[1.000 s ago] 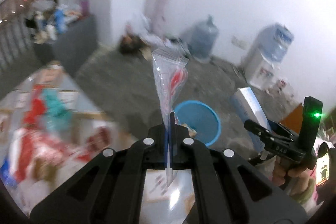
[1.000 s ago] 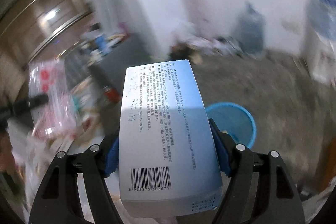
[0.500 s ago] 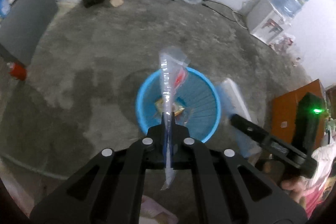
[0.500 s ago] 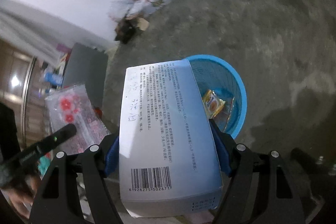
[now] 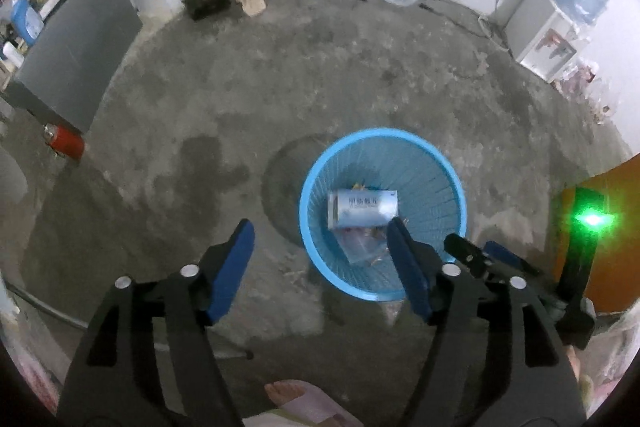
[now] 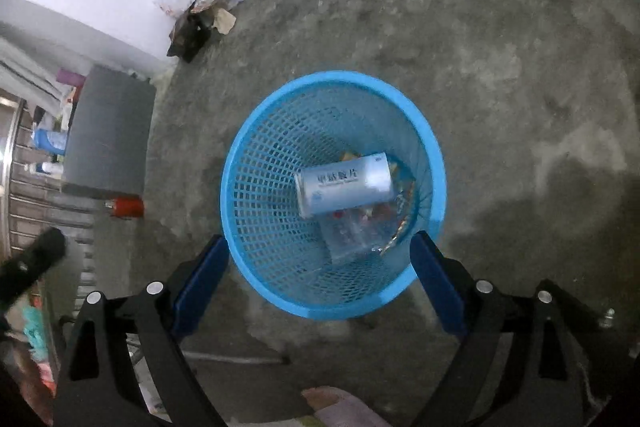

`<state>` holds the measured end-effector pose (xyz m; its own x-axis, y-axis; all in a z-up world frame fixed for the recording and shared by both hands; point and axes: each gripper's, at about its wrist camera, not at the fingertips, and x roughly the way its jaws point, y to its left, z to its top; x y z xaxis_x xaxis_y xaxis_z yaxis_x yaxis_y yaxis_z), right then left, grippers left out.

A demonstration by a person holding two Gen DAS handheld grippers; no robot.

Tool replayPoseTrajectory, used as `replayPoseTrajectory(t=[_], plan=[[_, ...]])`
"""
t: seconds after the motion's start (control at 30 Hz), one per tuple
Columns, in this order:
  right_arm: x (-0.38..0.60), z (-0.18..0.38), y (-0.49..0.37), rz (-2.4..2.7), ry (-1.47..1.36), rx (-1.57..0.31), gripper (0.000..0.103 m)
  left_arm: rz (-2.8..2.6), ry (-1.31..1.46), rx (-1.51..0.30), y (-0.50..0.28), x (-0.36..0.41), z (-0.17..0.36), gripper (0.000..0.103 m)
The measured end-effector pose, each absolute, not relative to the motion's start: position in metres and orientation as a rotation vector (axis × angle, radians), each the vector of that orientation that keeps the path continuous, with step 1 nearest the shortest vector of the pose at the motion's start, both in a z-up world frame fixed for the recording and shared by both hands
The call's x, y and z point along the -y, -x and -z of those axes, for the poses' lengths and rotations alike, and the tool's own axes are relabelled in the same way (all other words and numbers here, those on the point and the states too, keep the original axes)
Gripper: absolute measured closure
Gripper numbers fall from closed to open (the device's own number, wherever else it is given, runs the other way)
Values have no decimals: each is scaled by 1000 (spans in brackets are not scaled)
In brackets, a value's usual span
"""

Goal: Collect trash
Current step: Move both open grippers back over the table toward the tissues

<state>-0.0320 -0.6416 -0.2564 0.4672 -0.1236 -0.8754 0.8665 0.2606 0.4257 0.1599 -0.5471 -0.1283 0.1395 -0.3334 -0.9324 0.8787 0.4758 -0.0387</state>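
Both drops look complete; the remaining risks are minor. The right gripper [image 6: 320, 267] hangs directly over the blue basket [image 6: 256, 131] at frame centre. The basket looks light, so a further descent could catch its near rim and tip it, spilling what is already collected. A bare foot [image 5: 286, 393] shows at the bottom edge of the left view, close to the basket; a step forward could knock it.

Left gripper [image 5: 320, 259]: jaws have just been opening and now stand wide, nothing between the pads. Its right pad overlaps the basket's lower-left rim in the picture; contact cannot be confirmed.

Right gripper: jaws have just been opening to near full width, empty, framing the basket's near rim without visibly touching it.

The white-and-blue box [image 6: 344, 185] lies on its side in the basket bottom, resting over the clear plastic bag [image 6: 352, 235] and some wrappers.

Farther off, upper left of the right view, a litter pile [image 6: 208, 23] sits against the wall, uncollected.
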Motion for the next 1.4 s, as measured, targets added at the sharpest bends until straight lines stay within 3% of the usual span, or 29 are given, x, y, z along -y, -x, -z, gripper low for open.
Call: replayPoseTrajectory(t=[0.27, 0.37, 0.63, 1.07, 1.4], plan=[[594, 150, 18, 853, -804, -757, 11, 1070, -558, -952, -131, 489, 42, 31], [568, 106, 18, 863, -689, -687, 7, 1130, -558, -925, -120, 450, 11, 23], [492, 31, 7, 816, -411, -607, 7, 1101, -436, -878, -123, 320, -54, 13], [369, -16, -10, 502, -139, -537, 7, 929, -66, -783, -146, 92, -100, 9], [310, -23, -28, 253, -148, -503, 7, 763, 41, -694, -132, -35, -77, 9]])
